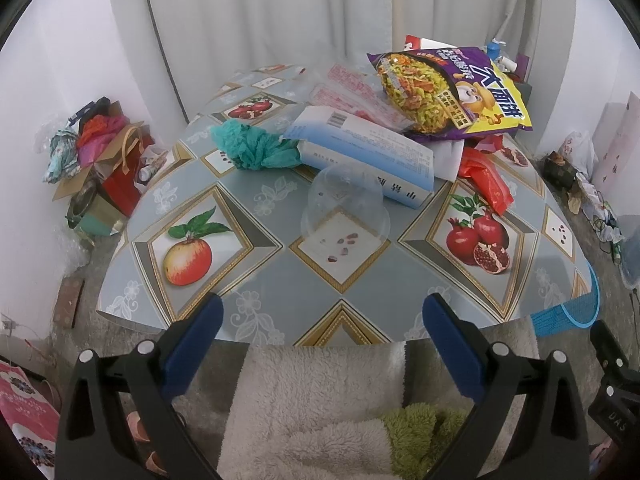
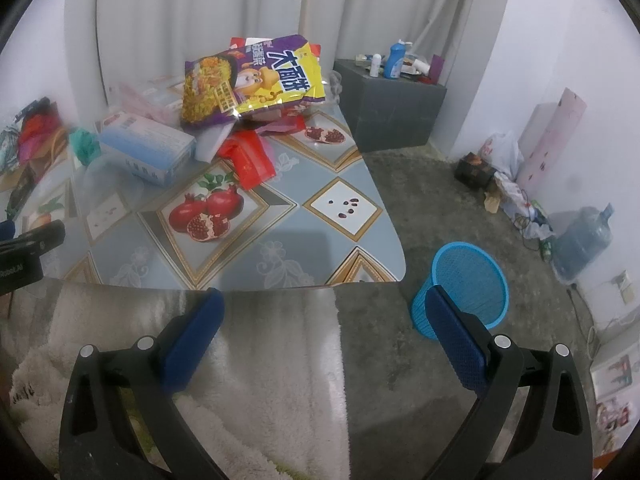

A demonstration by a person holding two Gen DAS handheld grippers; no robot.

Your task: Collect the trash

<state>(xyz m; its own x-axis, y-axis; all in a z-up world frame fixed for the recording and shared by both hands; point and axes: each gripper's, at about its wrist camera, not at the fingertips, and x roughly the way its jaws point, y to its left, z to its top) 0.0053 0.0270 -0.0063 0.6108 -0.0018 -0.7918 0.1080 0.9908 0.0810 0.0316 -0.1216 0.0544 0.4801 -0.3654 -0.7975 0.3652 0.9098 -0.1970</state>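
Trash lies piled at the far side of the fruit-patterned table (image 1: 256,280): a purple and yellow snack bag (image 1: 448,92) (image 2: 248,80), a light blue box (image 1: 368,152) (image 2: 144,148), a teal crumpled wad (image 1: 252,146) (image 2: 86,142), a red wrapper (image 1: 486,178) (image 2: 252,158) and a clear plastic lid (image 1: 346,208). A blue mesh bin (image 2: 466,286) (image 1: 568,314) stands on the floor off the table's right corner. My left gripper (image 1: 322,312) is open over the near table edge, holding nothing. My right gripper (image 2: 324,306) is open too, between the table edge and the bin.
A fluffy white and green garment (image 1: 320,408) fills the foreground below both grippers. Bags and cartons (image 1: 100,152) crowd the floor at left. A dark block (image 2: 388,104) with bottles stands behind the table. A water jug (image 2: 580,240) and clutter line the right wall.
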